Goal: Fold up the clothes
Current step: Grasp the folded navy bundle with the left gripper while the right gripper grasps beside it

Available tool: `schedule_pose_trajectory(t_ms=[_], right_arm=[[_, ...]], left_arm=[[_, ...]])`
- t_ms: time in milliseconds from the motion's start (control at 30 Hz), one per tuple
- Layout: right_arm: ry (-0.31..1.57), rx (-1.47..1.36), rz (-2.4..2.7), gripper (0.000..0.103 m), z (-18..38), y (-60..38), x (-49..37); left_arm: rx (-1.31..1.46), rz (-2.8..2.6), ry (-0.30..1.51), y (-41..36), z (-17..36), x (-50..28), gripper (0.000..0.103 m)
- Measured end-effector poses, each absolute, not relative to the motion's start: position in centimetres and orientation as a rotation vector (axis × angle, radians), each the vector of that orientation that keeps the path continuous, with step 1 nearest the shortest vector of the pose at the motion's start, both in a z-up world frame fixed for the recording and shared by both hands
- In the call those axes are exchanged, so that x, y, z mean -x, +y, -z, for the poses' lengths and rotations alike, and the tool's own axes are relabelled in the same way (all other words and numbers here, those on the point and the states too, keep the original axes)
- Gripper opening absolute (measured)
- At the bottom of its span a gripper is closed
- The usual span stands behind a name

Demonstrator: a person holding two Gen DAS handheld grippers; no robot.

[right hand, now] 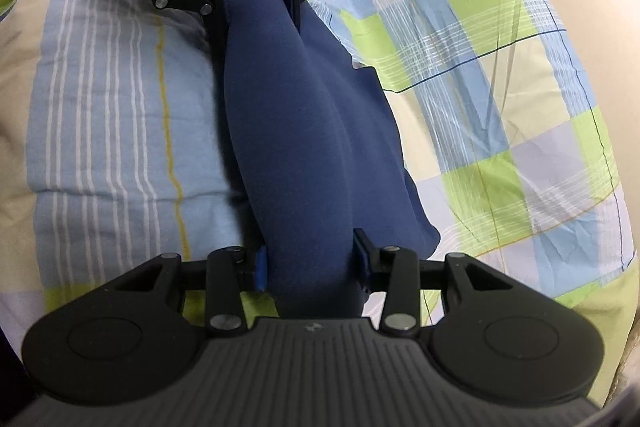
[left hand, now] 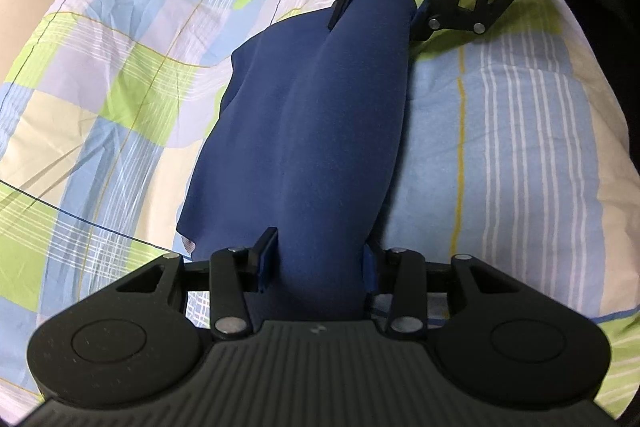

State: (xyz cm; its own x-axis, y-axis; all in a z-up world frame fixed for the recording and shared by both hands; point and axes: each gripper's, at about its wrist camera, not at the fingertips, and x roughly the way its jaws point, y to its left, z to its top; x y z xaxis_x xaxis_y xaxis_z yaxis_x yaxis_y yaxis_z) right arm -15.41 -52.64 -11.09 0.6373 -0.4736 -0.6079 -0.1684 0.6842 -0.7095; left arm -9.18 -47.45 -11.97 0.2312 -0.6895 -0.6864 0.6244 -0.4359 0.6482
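Fabric here is a smooth, matte navy garment [left hand: 320, 131], bunched into a long soft roll and stretched over a crinkly checked bedsheet [left hand: 120, 75] in green, pale blue and cream. Left gripper [left hand: 316, 267] pinches one end, fingers partly closed on it; right gripper [right hand: 310, 267] clamps the opposite end likewise.
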Motion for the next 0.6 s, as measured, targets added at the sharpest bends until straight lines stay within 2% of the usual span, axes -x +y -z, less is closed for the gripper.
schedule_pose_trajectory(t_ms=[600], right_arm=[[0.911,0.843,0.191,0.039,11.21,-52.85,14.88]], left_arm=[[-1.36,1.487,-0.078,-47.63,12.22,8.65,0.047]])
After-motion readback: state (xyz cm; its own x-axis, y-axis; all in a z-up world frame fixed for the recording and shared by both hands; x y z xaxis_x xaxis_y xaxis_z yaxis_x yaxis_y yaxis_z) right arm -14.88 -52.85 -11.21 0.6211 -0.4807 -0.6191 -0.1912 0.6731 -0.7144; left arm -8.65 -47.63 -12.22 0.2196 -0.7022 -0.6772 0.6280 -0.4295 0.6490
